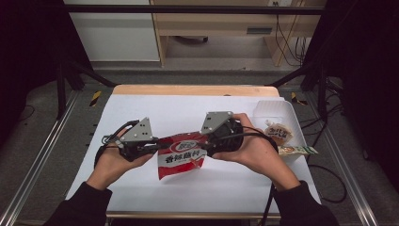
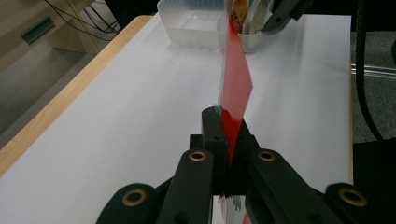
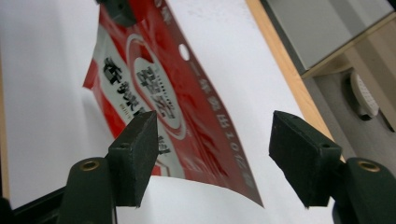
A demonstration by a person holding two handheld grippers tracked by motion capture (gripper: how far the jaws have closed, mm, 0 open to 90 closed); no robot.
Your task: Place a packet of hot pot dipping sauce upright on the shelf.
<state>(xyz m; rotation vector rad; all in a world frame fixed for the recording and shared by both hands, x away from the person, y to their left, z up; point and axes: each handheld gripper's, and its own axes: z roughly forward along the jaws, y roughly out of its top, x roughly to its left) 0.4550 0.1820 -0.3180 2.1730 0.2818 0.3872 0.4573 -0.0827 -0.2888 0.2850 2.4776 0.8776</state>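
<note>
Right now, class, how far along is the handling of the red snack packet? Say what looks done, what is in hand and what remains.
Done: two snacks already lie in the white tray. In hand: the left gripper is clamped on the red packet's edge, holding it above the table, while the right gripper stands open, not pressing it. Left, probably: getting the packet into the tray.

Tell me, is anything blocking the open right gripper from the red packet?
Nothing visible. The right gripper stands open with the red packet between its pads, untouched. The left gripper is clamped on the packet's other edge.
</note>
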